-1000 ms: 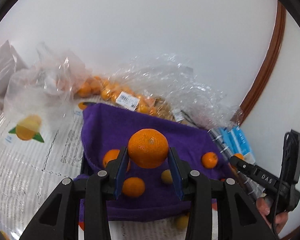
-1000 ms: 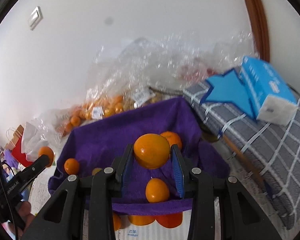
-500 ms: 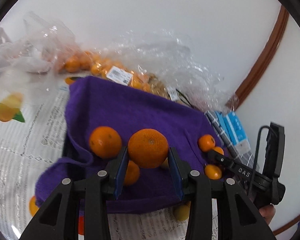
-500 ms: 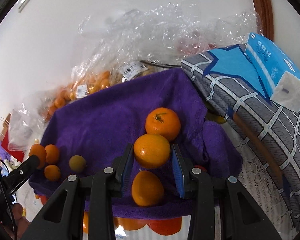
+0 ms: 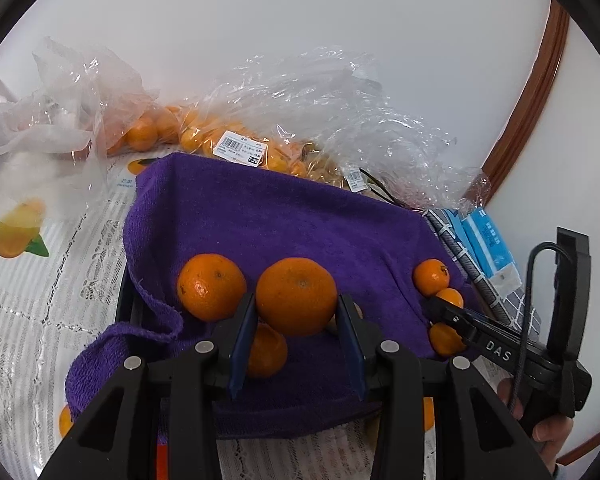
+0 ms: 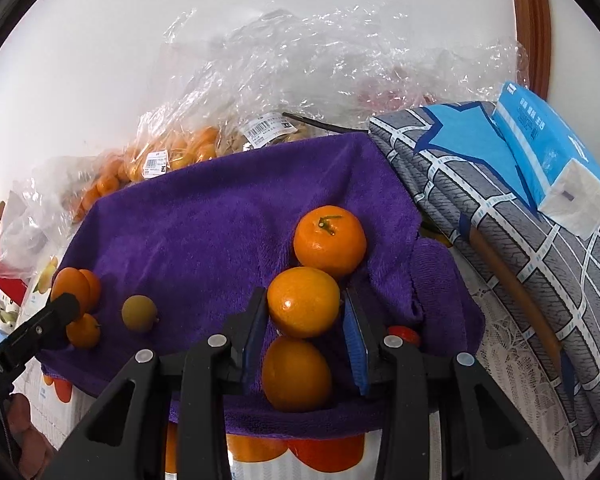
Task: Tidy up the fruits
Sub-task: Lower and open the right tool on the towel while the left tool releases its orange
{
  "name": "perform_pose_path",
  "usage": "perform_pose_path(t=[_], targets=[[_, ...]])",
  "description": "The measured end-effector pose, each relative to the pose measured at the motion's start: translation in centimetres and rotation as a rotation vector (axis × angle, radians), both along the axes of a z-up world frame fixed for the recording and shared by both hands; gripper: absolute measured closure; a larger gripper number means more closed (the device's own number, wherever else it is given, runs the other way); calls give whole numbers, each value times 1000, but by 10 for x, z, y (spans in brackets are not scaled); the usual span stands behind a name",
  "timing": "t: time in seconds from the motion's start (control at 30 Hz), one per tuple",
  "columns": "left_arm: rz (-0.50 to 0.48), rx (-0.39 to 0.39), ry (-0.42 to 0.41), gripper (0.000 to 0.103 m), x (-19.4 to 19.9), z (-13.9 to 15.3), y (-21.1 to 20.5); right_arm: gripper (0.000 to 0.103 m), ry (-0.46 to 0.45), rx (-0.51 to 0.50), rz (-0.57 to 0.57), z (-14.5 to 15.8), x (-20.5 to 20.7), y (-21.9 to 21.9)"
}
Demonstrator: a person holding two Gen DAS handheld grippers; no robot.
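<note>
Between my left fingers (image 5: 296,320) sits an orange (image 5: 296,295), pinched at its sides by the blue pads so it will not roll while I hold it above the purple towel (image 5: 284,220). Just left of those fingers a second orange (image 5: 211,286) rests on the towel, and another (image 5: 266,350) lies below the held one. My right fingers (image 6: 303,332) clamp a smoother orange (image 6: 303,301) the same way, over the towel's near right part. Just beyond those fingers rests a stemmed orange (image 6: 329,240), touching or nearly touching the one I hold; beneath them lies another (image 6: 296,374). I judge the towel is there to stop fruit rolling and to cushion it. Setting each one down beside its neighbours seems the step in hand. Far past both pairs of fingers, bags (image 5: 236,136) hold more fruit.
</note>
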State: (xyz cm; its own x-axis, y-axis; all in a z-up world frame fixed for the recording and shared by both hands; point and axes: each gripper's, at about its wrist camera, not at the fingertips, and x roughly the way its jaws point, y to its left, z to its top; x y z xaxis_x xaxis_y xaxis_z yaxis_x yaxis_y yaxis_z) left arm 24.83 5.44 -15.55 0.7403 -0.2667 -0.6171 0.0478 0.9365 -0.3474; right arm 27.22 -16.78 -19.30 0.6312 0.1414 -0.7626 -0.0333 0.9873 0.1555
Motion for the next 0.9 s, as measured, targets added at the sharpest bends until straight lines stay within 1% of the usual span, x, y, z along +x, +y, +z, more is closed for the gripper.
perform_pose_path(t=[0.13,0.23,0.33,0.4,0.5,0.57,0.63,0.73,0.8,0.9], targets=[[10,36,-1,65,3,-3,-4,66,-12,-16,-3,1,-2,1],[4,41,-4,65,3,-3,-5,66,-23,-28,-1,2,-4,2],[8,39,-3,65,4,-4,-5,60,-49,-54,2,5,-7,4],[10,33,0,65,5,-4,-3,54,-73,-73,8,9,-10,7],[13,5,12,65,7,-5,2,48,-110,-98,16,16,-18,11],[15,-12,10,65,7,-5,4,48,-127,-123,3,21,-25,13],[14,-11,11,65,7,-5,3,48,-134,-132,1,27,-32,16],[11,-10,8,65,5,-3,3,48,-143,-127,22,36,-51,22],[15,-18,-4,64,3,0,5,48,-133,-113,53,38,-64,28],[38,-23,-26,57,-2,6,12,49,-114,-88,96,37,-80,38]])
